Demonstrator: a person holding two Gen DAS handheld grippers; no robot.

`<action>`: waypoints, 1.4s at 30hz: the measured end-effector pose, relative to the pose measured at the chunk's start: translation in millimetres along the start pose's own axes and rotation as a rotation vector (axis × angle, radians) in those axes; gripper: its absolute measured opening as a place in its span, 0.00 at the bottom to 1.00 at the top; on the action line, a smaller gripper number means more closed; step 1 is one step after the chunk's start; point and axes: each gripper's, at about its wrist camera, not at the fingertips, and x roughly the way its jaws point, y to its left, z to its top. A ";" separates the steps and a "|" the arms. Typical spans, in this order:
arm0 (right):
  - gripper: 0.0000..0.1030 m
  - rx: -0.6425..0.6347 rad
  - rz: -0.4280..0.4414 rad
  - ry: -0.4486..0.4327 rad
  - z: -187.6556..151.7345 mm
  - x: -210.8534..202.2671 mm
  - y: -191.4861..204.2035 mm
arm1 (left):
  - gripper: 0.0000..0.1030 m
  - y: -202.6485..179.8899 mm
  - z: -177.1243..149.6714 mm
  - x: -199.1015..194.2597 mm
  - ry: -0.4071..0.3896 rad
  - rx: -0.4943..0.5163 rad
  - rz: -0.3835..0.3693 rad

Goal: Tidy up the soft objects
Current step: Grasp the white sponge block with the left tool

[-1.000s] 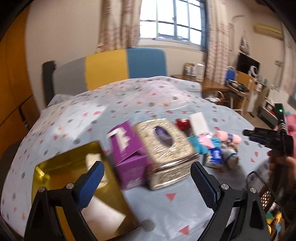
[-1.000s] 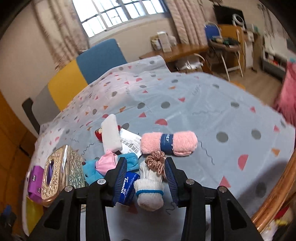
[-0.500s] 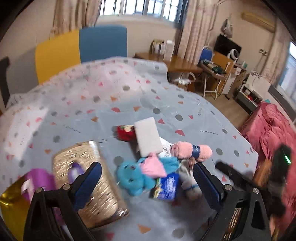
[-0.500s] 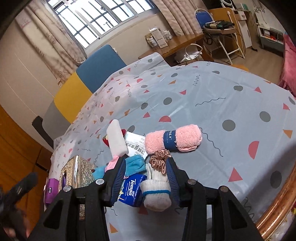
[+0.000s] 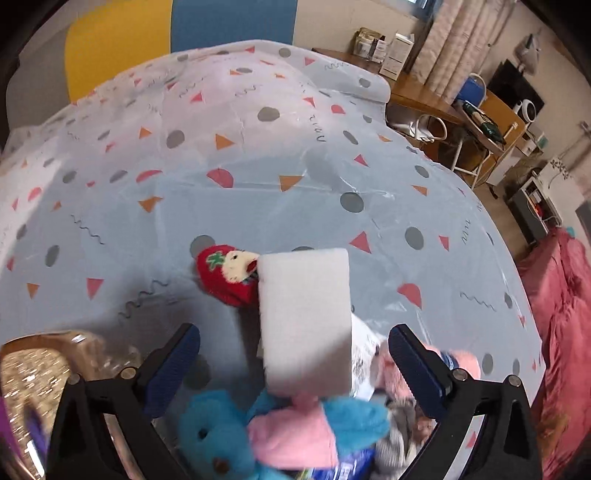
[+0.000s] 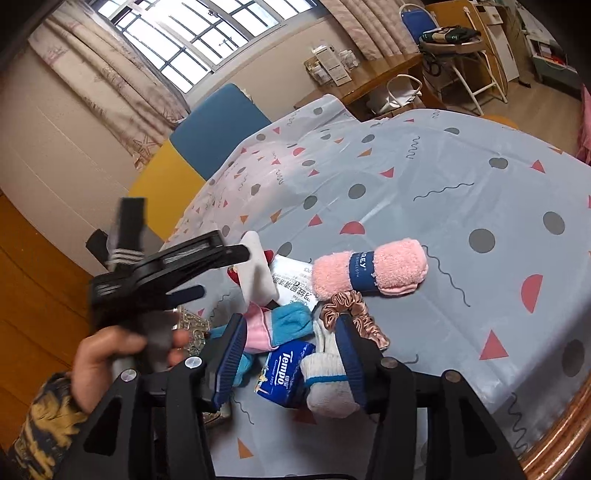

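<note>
A pile of soft things lies on the patterned tablecloth (image 5: 295,155). My left gripper (image 5: 295,365) hangs over it, its jaws opening wide on either side of a white sponge block (image 5: 304,321) without touching it. A red plush (image 5: 225,275) lies beyond the sponge, and a blue plush (image 5: 214,435) and pink cloth (image 5: 291,435) lie under the gripper. My right gripper (image 6: 291,354) is low at the pile's near side, jaws opening, with a blue Tempo tissue pack (image 6: 284,369) and a white sock (image 6: 325,384) between them. A brown scrunchie (image 6: 351,310) and a rolled pink towel (image 6: 369,273) lie just beyond.
A glittery gold tissue box (image 5: 29,376) stands left of the pile. The table's wooden rim (image 6: 554,424) runs close on the near right. A person's hand (image 6: 110,347) holds the left gripper (image 6: 225,273). A yellow and blue chair back (image 5: 166,33) stands beyond the table.
My left gripper swung right, away from the gold tray and tissue boxes, and down over the pile and the sponge. The right gripper's jaws widened around the sock and tissue pack.
</note>
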 end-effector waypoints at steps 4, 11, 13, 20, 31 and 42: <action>0.50 0.019 0.011 0.002 0.7 0.3 -2.9 | 0.96 -4.7 2.9 10.7 -0.006 -0.005 -0.018; 0.50 0.022 0.003 -0.006 1.5 -0.2 -3.1 | 0.53 -9.0 -3.1 12.3 -0.002 0.052 -0.052; 0.50 0.029 -0.003 -0.006 1.6 0.4 -4.1 | 0.53 -7.4 -7.2 -2.5 -0.037 0.051 -0.065; 0.50 0.112 -0.017 0.020 3.0 4.2 -17.2 | 0.54 -5.3 -25.6 -71.3 -0.191 0.091 -0.098; 0.50 0.108 -0.175 0.268 2.6 46.8 -19.1 | 0.54 7.8 -75.3 -141.4 -0.283 0.136 -0.174; 0.50 0.070 -0.306 0.435 -7.7 99.7 -9.7 | 0.54 35.4 -114.1 -171.4 -0.303 0.107 -0.194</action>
